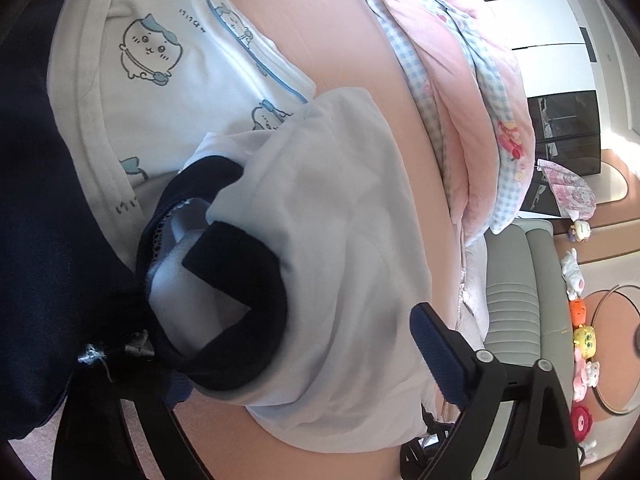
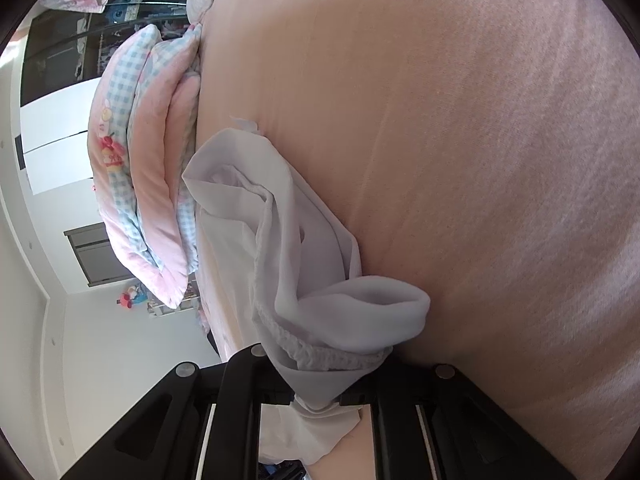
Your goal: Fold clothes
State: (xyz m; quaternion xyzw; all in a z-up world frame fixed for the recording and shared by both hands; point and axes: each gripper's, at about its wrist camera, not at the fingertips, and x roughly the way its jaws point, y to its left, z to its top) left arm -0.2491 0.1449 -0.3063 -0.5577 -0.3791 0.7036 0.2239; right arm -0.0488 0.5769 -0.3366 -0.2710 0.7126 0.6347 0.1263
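A white garment with a navy collar (image 1: 320,240) lies bunched on the pink bed sheet (image 1: 340,40). My left gripper (image 1: 280,364) stands wide open around it. The blue-padded right finger (image 1: 436,356) rests at the garment's edge, and the other finger is hidden under navy fabric (image 1: 48,280). In the right wrist view, a crumpled white cloth with an elastic hem (image 2: 304,264) hangs over the sheet (image 2: 480,160). My right gripper (image 2: 320,396) is shut on its lower fold.
A white cartoon-print garment (image 1: 160,60) lies beyond the collar. A folded pink and blue-check quilt (image 1: 472,120) (image 2: 148,184) sits along the bed's side. Small plush toys (image 1: 582,344) line a surface past the bed's edge, near a grey cushion (image 1: 516,280).
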